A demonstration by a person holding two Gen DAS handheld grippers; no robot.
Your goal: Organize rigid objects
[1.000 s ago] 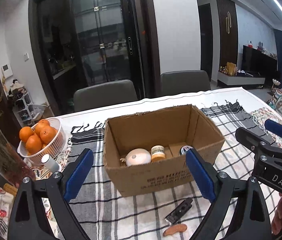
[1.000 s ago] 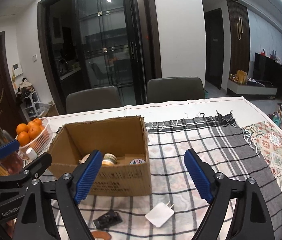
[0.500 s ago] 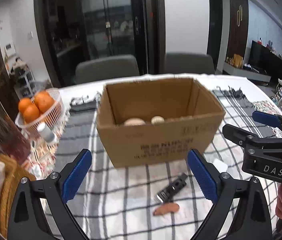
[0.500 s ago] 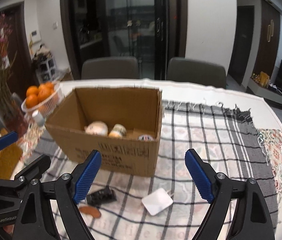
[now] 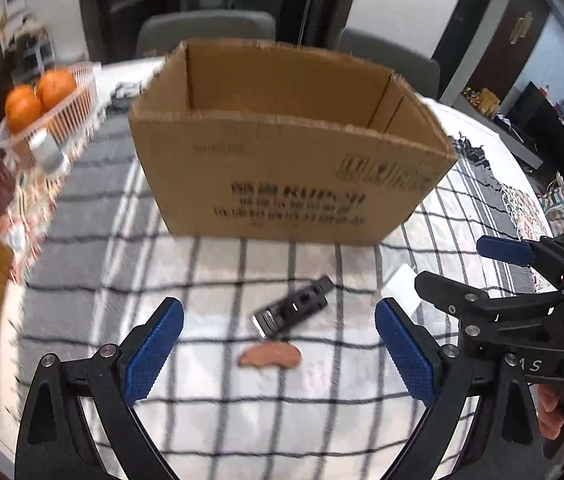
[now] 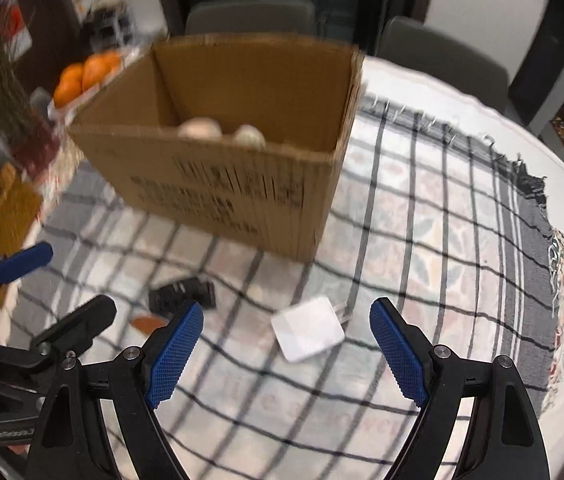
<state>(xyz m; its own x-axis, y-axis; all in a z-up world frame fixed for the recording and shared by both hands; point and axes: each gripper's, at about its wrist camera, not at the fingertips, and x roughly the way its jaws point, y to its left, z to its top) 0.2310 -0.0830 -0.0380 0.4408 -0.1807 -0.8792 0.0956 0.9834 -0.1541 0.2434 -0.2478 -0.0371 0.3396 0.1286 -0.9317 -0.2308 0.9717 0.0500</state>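
An open cardboard box (image 5: 286,176) stands on the checked cloth; in the right wrist view the box (image 6: 217,184) holds a pale round item (image 6: 200,128) and a small jar (image 6: 249,136). In front of it lie a black device (image 5: 292,312), a small brown oblong piece (image 5: 269,357) and a white charger (image 6: 306,328). My left gripper (image 5: 279,354) is open and empty, low over the black device and brown piece. My right gripper (image 6: 286,354) is open and empty, just short of the white charger. The right gripper also shows in the left wrist view (image 5: 478,268).
A white basket of oranges (image 5: 41,108) and a small white bottle (image 5: 45,152) stand left of the box. A vase of dried flowers (image 6: 13,112) and a brown woven mat (image 6: 9,216) sit at the table's left edge. Grey chairs (image 5: 205,30) stand behind the table.
Both grippers have dropped lower and moved closer to the table, toward the loose items in front of the box. Both stay open. The items have not moved.
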